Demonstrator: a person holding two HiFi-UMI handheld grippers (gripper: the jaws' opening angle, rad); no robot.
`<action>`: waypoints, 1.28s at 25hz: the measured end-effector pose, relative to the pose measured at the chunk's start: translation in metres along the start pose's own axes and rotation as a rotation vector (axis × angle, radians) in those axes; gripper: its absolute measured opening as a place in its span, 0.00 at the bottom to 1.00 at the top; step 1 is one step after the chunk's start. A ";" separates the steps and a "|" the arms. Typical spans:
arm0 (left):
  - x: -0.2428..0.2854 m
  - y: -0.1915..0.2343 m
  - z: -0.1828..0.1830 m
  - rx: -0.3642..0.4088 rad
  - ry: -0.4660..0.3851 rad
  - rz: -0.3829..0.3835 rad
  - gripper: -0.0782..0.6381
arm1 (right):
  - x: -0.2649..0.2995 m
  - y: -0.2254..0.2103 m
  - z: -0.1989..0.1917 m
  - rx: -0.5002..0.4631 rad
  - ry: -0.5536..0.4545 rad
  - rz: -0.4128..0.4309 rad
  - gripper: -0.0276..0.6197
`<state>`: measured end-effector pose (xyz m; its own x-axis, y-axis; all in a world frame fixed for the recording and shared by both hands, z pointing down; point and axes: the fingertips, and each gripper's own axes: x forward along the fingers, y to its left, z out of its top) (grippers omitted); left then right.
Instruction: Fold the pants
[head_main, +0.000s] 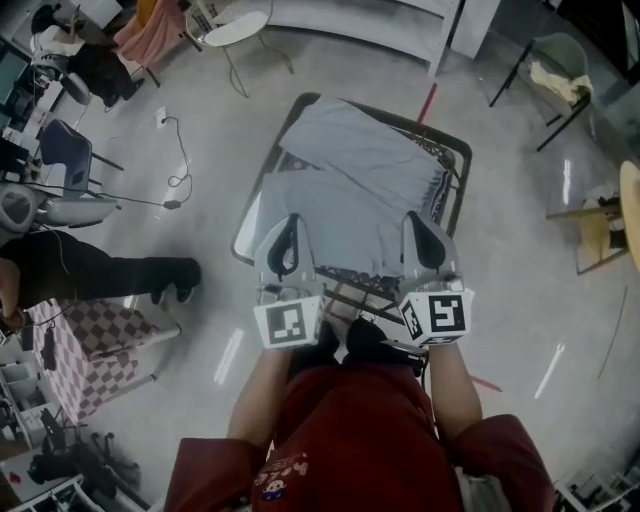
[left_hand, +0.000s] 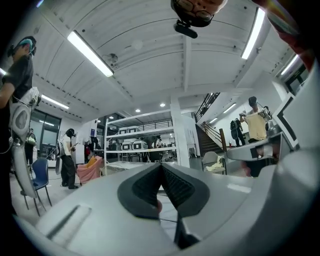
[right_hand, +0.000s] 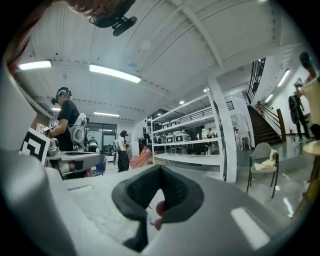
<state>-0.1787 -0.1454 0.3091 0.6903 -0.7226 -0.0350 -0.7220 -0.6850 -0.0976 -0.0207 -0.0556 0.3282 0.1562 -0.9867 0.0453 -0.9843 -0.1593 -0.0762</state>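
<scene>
Grey pants (head_main: 350, 180) lie spread and partly folded on a small dark-rimmed table (head_main: 462, 160) in the head view. My left gripper (head_main: 289, 226) hovers over the pants' near left edge, and my right gripper (head_main: 421, 222) over the near right edge. Both point level, away from me. In the left gripper view the left gripper (left_hand: 161, 168) has its dark pads pressed together with no cloth between them. The right gripper (right_hand: 160, 171) looks the same in the right gripper view. No pants show in either gripper view.
A person's legs in black trousers (head_main: 100, 272) reach in from the left, near a checkered cloth (head_main: 85, 350). A cable (head_main: 178, 150) trails on the floor. A white stool (head_main: 236, 30) stands beyond the table, a wooden chair (head_main: 600, 228) at right. White shelving (left_hand: 142, 145) stands ahead.
</scene>
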 end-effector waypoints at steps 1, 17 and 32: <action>0.004 0.000 -0.004 -0.002 0.001 -0.010 0.12 | 0.002 -0.003 -0.002 -0.004 0.005 -0.011 0.04; 0.020 0.017 -0.093 0.261 0.134 -0.284 0.12 | 0.013 0.006 -0.078 -0.129 0.230 -0.056 0.04; -0.043 0.066 -0.274 0.576 0.666 -0.569 0.39 | -0.019 0.012 -0.226 -0.458 0.729 0.205 0.25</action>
<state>-0.2684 -0.1852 0.5768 0.6294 -0.3322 0.7025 -0.0465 -0.9185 -0.3927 -0.0543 -0.0317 0.5517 0.0359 -0.7032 0.7101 -0.9480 0.2009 0.2469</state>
